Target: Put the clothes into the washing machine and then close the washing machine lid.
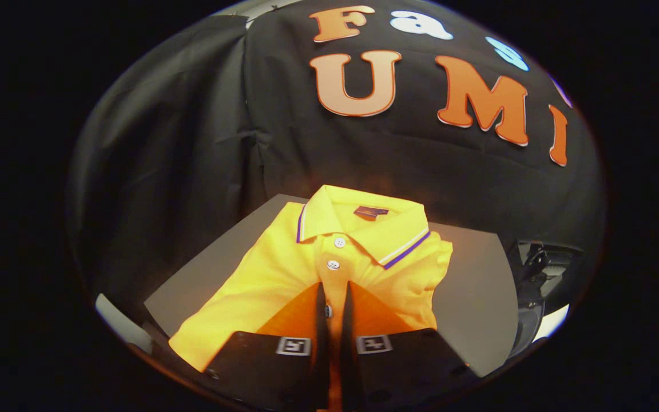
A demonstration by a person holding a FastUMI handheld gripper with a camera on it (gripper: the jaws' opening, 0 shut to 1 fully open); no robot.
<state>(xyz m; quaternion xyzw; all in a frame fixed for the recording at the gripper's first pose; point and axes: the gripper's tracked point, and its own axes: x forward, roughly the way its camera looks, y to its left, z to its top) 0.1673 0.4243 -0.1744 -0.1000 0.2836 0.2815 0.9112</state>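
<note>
A folded yellow polo shirt [284, 269] with a purple-and-white trimmed collar lies front up on a grey tabletop [472, 297]. My gripper [334, 292] is down on the shirt's middle, at its button placket just below the collar. The two fingers stand very close together, and a narrow strip of yellow fabric with a button is pinched between them. The shirt still rests flat on the table, with the collar beyond the fingertips.
A dark machine-like object [538, 269] with a pale rim stands just off the table's right side. A pale edge [120, 323] shows low to the left of the table. The black cloth wall hangs right behind the table.
</note>
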